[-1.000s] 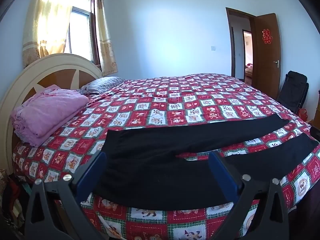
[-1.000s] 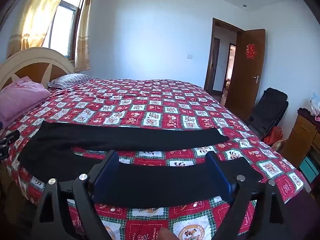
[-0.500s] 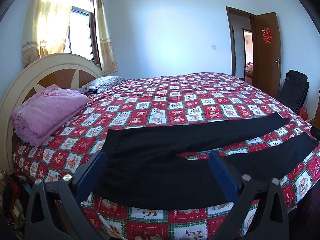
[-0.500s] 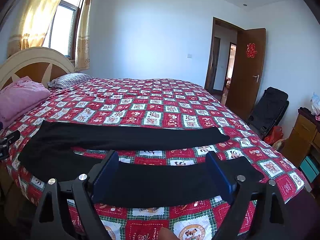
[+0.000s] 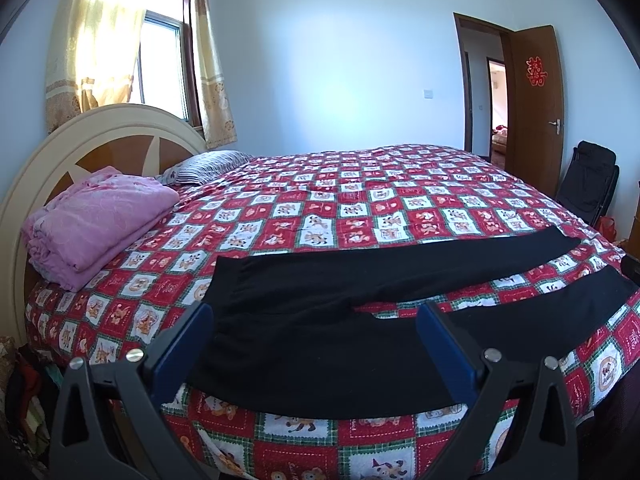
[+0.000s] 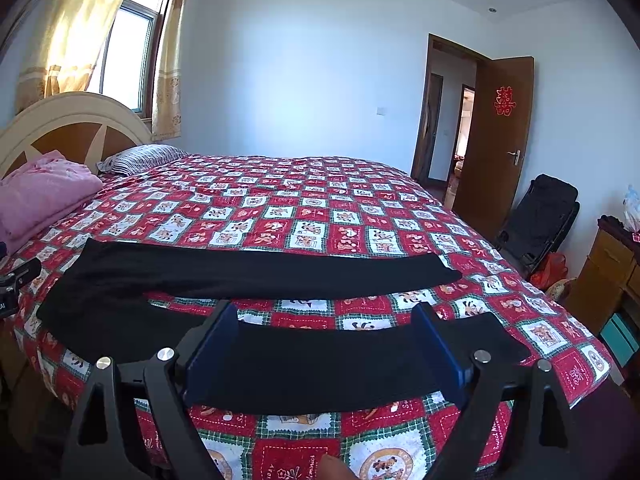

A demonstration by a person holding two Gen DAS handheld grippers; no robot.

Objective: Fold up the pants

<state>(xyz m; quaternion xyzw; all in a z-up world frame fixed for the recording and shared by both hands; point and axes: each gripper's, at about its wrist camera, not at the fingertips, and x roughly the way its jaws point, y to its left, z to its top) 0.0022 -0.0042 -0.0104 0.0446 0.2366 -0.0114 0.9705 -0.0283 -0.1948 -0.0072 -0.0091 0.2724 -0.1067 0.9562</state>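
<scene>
Bed: the largest item; its red-and-white checked quilt gives a broad flat surface, which is presumably why the folding is set up here rather than in the air.

Pants: black, laid flat across the near edge of the bed, unfolded. The waist lies toward the headboard end, and the two legs run out toward the door side, parted in a narrow V with quilt showing between them. The far leg and near leg lie side by side, so a first fold of one leg onto the other looks ready to begin.

Pink blanket: folded, stacked by the headboard, well apart from the pants and out of the working area.

Striped pillow: at the far headboard corner.

Left gripper: fingers spread wide, holding nothing, poised above the waist and crotch end.

Right gripper: fingers likewise spread and empty, framing the near leg toward its cuff, placed as if to take that leg.
</scene>
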